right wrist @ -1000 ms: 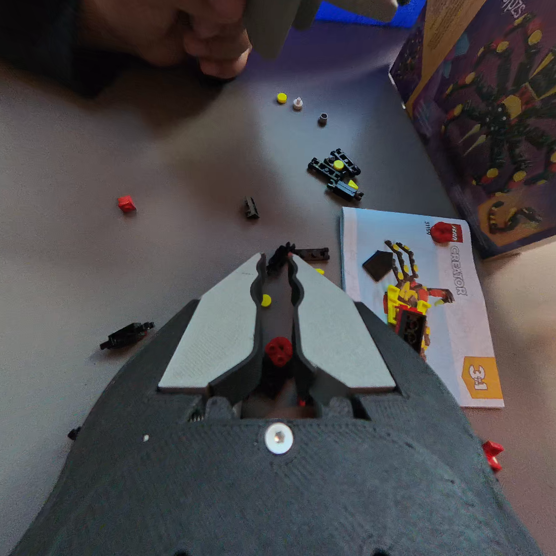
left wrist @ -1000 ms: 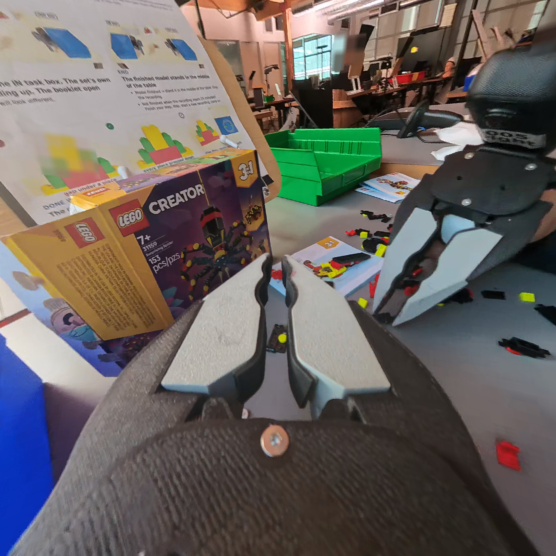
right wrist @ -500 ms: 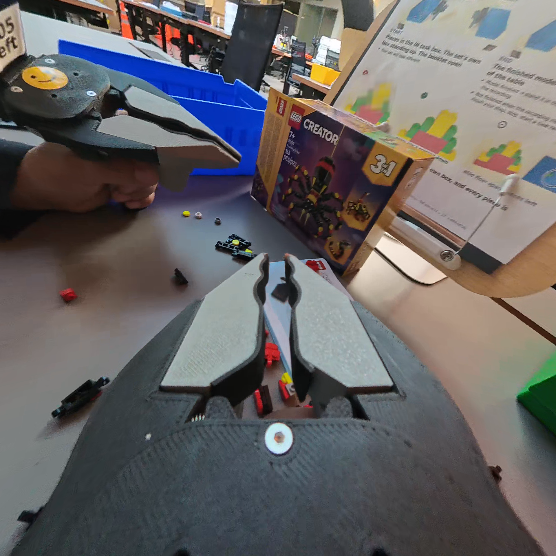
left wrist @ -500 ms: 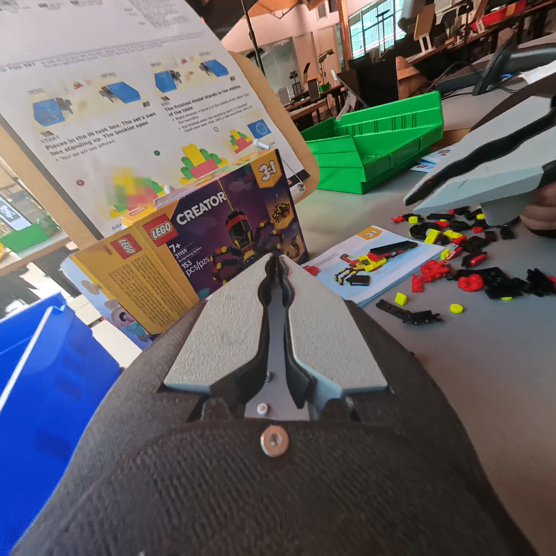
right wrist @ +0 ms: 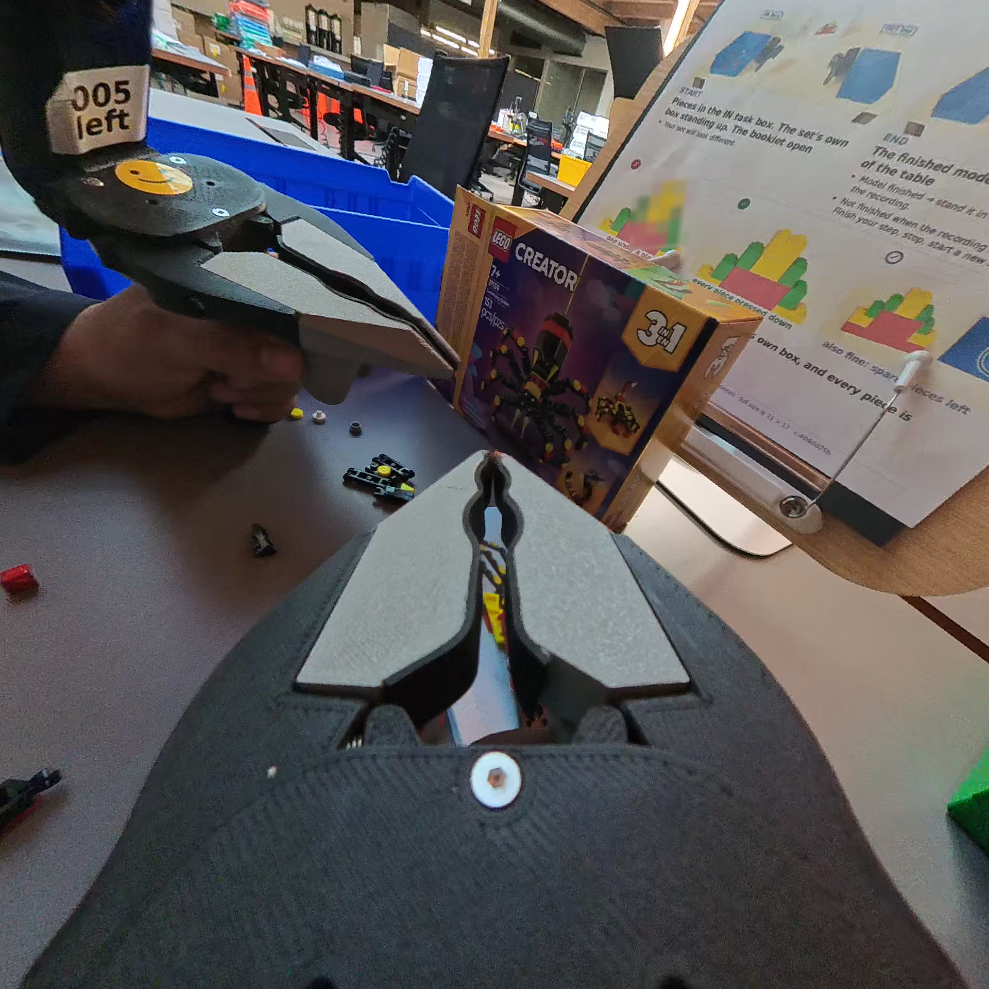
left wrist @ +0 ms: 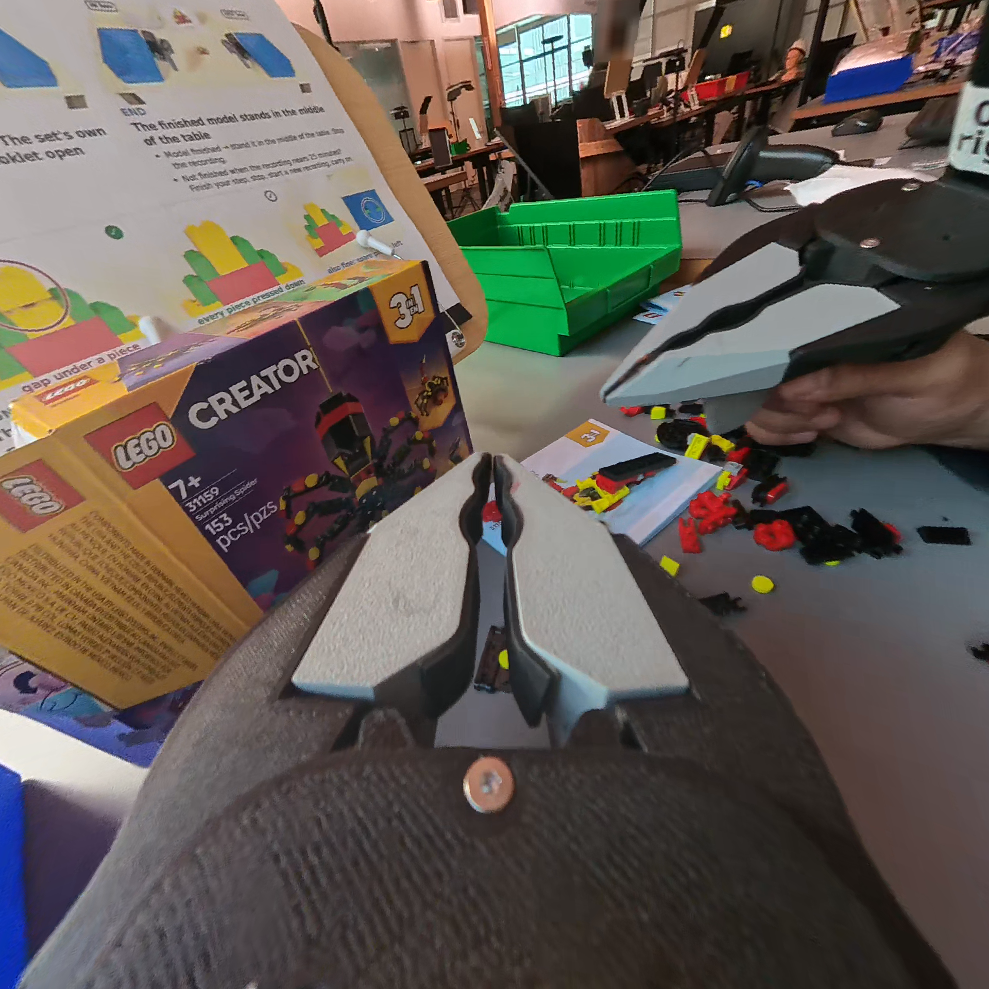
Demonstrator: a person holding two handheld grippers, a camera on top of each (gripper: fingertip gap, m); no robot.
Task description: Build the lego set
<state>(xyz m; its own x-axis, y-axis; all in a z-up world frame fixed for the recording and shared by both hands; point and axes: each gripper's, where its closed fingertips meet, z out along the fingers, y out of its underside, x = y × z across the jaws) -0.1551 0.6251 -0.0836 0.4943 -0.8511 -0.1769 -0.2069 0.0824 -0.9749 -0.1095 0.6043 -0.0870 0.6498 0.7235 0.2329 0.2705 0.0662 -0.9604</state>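
Note:
The Lego set box (left wrist: 278,460) stands on the grey table, also in the right wrist view (right wrist: 562,364). The instruction booklet (left wrist: 642,497) lies right of it with a black plate and a small yellow-red build on it. Loose red, black and yellow pieces (left wrist: 776,524) lie right of the booklet. A small black-and-yellow assembly (right wrist: 382,476) lies in front of the box. My left gripper (left wrist: 492,460) is shut and empty, held above the table and pointing at the box. My right gripper (right wrist: 492,460) is shut; nothing clear shows between its tips.
An instruction board (left wrist: 187,160) leans behind the box. A green bin (left wrist: 567,267) stands at the back right, a blue bin (right wrist: 374,214) behind the left hand. A red brick (right wrist: 18,578), a black piece (right wrist: 262,538) and small round studs (right wrist: 297,413) lie scattered. The grippers' ends are close to 6 centimetres from one another.
Both grippers have lifted off the table and levelled out toward the box. Both sets of fingers have closed from a narrow gap to shut.

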